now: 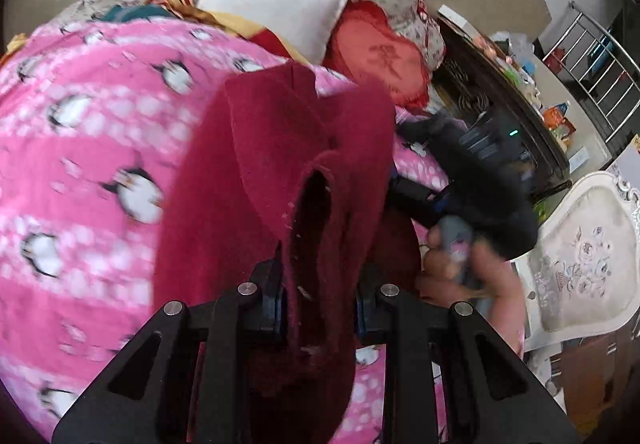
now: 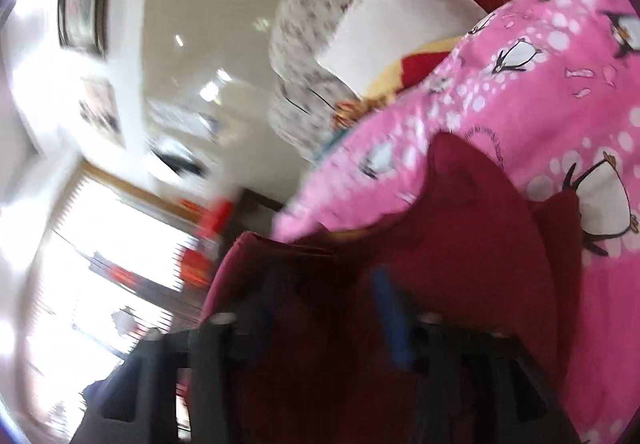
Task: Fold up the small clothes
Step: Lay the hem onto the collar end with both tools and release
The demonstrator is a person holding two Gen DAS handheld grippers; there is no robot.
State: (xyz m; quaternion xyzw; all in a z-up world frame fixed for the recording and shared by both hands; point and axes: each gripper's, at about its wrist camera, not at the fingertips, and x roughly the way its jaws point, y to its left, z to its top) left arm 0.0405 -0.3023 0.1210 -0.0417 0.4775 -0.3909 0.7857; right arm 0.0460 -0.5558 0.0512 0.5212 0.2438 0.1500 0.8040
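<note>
1. The left gripper (image 1: 320,308) is clamped on a bunched edge of the dark red garment (image 1: 280,164), with cloth filling the gap between its blue pads.
2. The right gripper (image 2: 324,308) is buried in the same red cloth (image 2: 460,224). That view is badly smeared, so I cannot tell whether its jaws are closed on the fabric or only pushed against it.
3. From the left side, the right gripper (image 1: 472,180) and the hand (image 1: 472,272) holding it sit just beside the garment's right edge.
4. The garment hangs lifted and rumpled above the pink penguin blanket (image 1: 80,164), not laid flat.
5. I see no neat crease or squared shape, so the folding looks barely begun.
6. Left to do, by my reckoning: spread it on the blanket, bring the sides in, fold it over.
7. The white pillow (image 1: 276,0) and red cushion (image 1: 380,56) lie further up the bed, well apart.
</note>
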